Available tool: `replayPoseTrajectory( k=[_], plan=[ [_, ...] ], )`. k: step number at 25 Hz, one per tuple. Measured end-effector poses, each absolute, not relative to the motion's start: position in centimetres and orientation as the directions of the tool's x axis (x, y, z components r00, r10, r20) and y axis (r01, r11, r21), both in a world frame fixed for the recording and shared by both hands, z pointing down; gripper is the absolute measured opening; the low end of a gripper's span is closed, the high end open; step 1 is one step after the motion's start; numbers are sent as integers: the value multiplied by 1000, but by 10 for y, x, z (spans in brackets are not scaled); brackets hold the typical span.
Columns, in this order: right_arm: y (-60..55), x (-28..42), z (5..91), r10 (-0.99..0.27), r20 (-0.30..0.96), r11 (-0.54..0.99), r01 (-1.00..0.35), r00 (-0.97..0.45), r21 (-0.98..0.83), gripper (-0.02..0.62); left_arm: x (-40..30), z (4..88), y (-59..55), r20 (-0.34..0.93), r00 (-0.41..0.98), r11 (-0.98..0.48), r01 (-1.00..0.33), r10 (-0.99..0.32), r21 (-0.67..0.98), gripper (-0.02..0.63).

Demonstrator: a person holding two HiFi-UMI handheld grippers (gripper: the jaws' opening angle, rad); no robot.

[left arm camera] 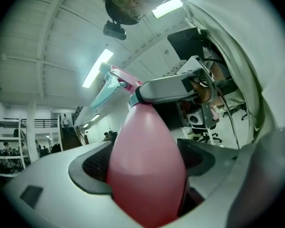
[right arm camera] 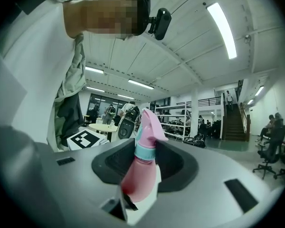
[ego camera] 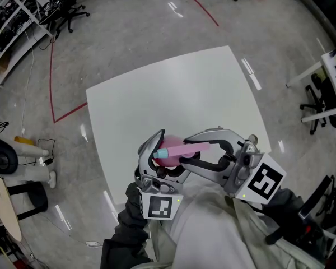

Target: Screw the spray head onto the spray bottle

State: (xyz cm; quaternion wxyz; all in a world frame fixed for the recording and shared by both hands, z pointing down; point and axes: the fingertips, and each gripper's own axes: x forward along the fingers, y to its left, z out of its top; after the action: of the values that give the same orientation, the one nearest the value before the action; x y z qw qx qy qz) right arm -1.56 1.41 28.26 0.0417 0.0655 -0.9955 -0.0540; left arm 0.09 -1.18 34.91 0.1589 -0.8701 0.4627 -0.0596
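A pink spray bottle [ego camera: 169,152] lies level above the near edge of the white table [ego camera: 173,88]. My left gripper [ego camera: 163,154] is shut on its fat body [left arm camera: 149,137], both pads pressed against the sides. The pink spray head [ego camera: 193,147] with a teal trigger [left arm camera: 104,91] sits on the neck. My right gripper [ego camera: 185,149] is shut on the spray head at its teal collar [right arm camera: 145,151], the pads touching either side. In the left gripper view, one right finger [left arm camera: 168,88] crosses the neck. The bottle's base is hidden.
The grippers work close to the person's pale jacket [ego camera: 207,234]. Beyond the table, the grey floor has a red line [ego camera: 53,83], shelving [ego camera: 11,21] at far left, black office chairs [ego camera: 64,10] and a white desk [ego camera: 330,88] at right.
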Motion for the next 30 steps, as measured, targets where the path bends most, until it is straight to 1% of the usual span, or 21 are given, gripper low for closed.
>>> replayPoseTrajectory(
  k=[2,3,6,8,11,13,15,19,24,26,30],
  plan=[
    [18,-14,281,-103,61,991,-97,-993,97,127,6,350,-5,-5,636,-606,-739,-772,-294,436],
    [22,-13,278,-73,37,994,-70,-997,81,127,10,350,1,10,689,-670,-701,-725,-245,436],
    [32,-8,262,37,-96,999,37,-995,-2,127,22,342,22,-18,827,-825,-561,-561,-61,436],
    [36,-3,253,99,-172,993,107,-980,-40,127,28,335,32,-44,888,-889,-457,-457,1,436],
    [41,10,247,219,-257,962,252,-941,-102,127,39,327,48,-89,959,-959,-259,-270,113,436],
    [44,17,242,296,-325,921,359,-898,-151,127,45,319,57,-165,975,-970,-112,-149,215,436],
    [46,17,239,331,-347,901,403,-878,-161,127,44,313,60,-241,967,-963,-14,-82,269,436],
    [48,13,240,331,-310,908,390,-891,-152,127,41,307,61,-278,959,-960,29,-52,279,436],
    [54,14,242,385,-267,886,435,-884,-162,127,39,307,67,-311,950,-947,108,9,304,437],
    [53,15,238,379,-271,890,429,-885,-157,127,39,303,66,-330,944,-946,113,7,305,437],
    [47,16,233,324,-289,916,375,-901,-142,127,40,298,60,-343,939,-950,87,-23,300,437]
  ],
)
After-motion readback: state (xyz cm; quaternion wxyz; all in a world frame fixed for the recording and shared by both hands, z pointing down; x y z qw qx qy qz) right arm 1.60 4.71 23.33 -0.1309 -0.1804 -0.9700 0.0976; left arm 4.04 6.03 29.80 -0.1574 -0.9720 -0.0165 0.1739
